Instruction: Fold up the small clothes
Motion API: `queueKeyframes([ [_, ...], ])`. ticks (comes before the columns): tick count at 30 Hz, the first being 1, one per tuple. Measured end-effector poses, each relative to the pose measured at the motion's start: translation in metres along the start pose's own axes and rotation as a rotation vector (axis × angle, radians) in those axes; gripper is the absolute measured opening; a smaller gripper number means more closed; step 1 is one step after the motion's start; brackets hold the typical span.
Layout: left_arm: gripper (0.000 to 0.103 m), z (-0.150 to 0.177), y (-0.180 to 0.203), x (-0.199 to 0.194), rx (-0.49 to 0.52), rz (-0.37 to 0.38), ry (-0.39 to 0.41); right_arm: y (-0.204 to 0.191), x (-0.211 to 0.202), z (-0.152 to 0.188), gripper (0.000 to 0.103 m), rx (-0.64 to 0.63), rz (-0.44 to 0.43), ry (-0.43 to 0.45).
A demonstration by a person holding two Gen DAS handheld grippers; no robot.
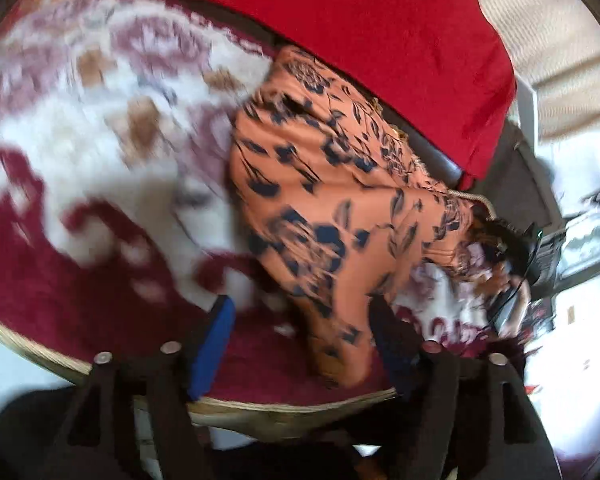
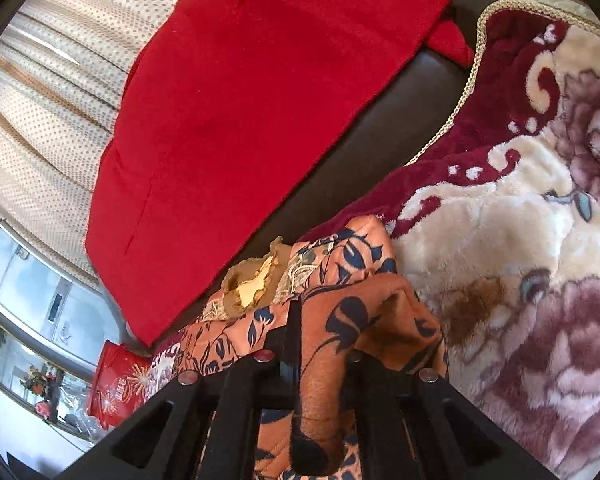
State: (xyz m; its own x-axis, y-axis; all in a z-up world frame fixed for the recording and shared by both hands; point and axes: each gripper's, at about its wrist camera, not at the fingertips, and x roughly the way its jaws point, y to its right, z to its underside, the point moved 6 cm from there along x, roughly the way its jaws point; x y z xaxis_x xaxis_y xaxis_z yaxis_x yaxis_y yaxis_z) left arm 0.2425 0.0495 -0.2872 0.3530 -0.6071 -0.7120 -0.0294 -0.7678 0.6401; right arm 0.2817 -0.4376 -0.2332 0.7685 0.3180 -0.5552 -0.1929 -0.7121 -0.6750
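One orange flowered garment (image 1: pixel 332 184) is lying centre frame on the plush blanket (image 1: pixel 100 152), looking light, soft and floppy. Right claw (image 2: pixel 324 320) is pinching its edge; left claw (image 1: pixel 300 320) is gaping, ready for the lower hem.

Both fisheye views bright under daylight, strong barrel bending and black vignette at rims; left wrist view heavily motion-smeared across plush blanket (image 1: pixel 100 128) and orange floral garment (image 1: pixel 332 208), window side blown out white, right wrist view sharp, only mild softness low on blanket.
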Motion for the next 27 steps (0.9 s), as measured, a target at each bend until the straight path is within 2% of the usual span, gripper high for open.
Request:
queueKeyframes([
  [3, 0.077, 0.004, 0.013, 0.029, -0.019, 0.064, -0.038, -0.004, -0.008, 0.006, 0.005, -0.004, -0.003, 0.014],
  [4, 0.077, 0.003, 0.009, 0.042, -0.051, 0.037, -0.046, -0.005, -0.012, 0.008, 0.005, -0.009, 0.000, 0.024],
  [6, 0.074, 0.002, 0.003, 0.054, -0.092, 0.032, -0.048, -0.007, -0.017, 0.010, 0.005, -0.010, -0.001, 0.035],
  [8, 0.053, 0.004, -0.001, 0.051, -0.107, 0.020, -0.026, -0.009, -0.022, 0.010, 0.005, -0.014, -0.010, 0.046],
  [10, 0.007, 0.001, 0.008, 0.043, -0.035, 0.035, -0.023, -0.011, -0.025, 0.010, 0.005, -0.027, -0.006, 0.049],
  [13, 0.007, -0.011, 0.023, 0.032, 0.022, 0.062, -0.011, -0.015, -0.028, 0.007, 0.005, -0.054, -0.008, 0.053],
  [16, 0.007, -0.041, 0.041, 0.017, 0.070, 0.097, 0.038, -0.017, -0.030, 0.000, 0.005, -0.067, -0.021, 0.074],
  [20, 0.007, -0.111, 0.060, 0.000, 0.082, 0.148, 0.121, -0.014, -0.025, -0.016, 0.005, -0.043, -0.039, 0.092],
  [22, 0.007, -0.158, 0.066, 0.003, 0.088, 0.154, 0.146, -0.009, -0.016, -0.030, 0.005, -0.015, -0.040, 0.100],
  [24, 0.007, -0.201, 0.070, 0.018, 0.076, 0.163, 0.147, -0.002, -0.001, -0.046, 0.005, 0.022, -0.037, 0.106],
  [26, 0.008, -0.250, 0.070, 0.047, 0.061, 0.192, 0.112, 0.005, 0.013, -0.058, 0.005, 0.065, -0.043, 0.114],
  [27, 0.009, -0.270, 0.065, 0.063, 0.041, 0.179, 0.098, 0.012, 0.025, -0.066, 0.005, 0.103, -0.047, 0.115],
])
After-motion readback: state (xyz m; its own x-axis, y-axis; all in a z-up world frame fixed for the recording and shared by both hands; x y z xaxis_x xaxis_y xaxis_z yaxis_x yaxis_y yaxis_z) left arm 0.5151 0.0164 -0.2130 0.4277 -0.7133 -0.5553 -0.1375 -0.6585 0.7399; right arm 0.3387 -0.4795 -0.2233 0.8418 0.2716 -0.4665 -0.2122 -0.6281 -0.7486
